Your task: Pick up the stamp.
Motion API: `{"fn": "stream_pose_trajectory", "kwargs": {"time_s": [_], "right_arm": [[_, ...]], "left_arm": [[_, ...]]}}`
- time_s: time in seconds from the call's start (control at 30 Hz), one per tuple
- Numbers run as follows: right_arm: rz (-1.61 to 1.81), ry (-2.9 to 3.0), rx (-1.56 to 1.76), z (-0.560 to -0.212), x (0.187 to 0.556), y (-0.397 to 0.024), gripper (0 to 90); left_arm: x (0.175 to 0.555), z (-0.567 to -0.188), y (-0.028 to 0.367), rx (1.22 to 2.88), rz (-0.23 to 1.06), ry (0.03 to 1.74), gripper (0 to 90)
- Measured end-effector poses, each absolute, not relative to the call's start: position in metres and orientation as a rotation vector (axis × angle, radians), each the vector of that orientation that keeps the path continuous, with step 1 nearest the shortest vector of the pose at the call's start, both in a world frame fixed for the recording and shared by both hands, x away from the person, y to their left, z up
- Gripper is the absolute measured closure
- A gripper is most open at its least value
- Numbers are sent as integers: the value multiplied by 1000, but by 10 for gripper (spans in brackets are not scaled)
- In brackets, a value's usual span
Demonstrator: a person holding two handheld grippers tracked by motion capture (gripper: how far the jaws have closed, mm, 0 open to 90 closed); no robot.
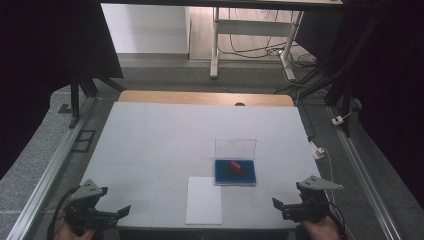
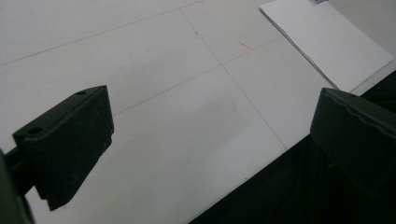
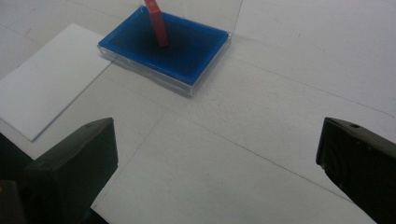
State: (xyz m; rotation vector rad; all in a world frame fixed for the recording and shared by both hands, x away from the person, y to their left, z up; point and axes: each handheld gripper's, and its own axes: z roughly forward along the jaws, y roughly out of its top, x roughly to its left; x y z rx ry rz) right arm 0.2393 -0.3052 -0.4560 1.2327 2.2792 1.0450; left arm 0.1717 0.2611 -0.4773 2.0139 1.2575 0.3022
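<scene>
Black jaws stand wide apart on my right gripper (image 1: pixel 289 207) and left gripper (image 1: pixel 106 214), both empty at the near edge. Nothing is begun, I judge; next comes a reach to the red stamp (image 3: pixel 157 22), upright in the blue ink pad (image 3: pixel 196 56), paper (image 1: pixel 204 200) just left. White table (image 1: pixel 150 140); grey floor, cables beyond.

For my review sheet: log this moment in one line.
left gripper: open, empty | right gripper: open, empty | red stamp: in blue ink pad | white paper: flat beside pad

open tabletop, blue tray (image 1: pixel 235 172) mid-table, upright lid (image 1: pixel 235 149)
</scene>
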Motion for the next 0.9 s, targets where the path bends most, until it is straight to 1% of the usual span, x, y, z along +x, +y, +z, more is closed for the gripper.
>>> {"fn": "stream_pose_trajectory", "kwargs": {"time_s": [0.9], "right_arm": [[1039, 2315, 1188, -455, 238, -302, 10]], "left_arm": [[172, -478, 262, 2028, 283, 1231, 4]]}}
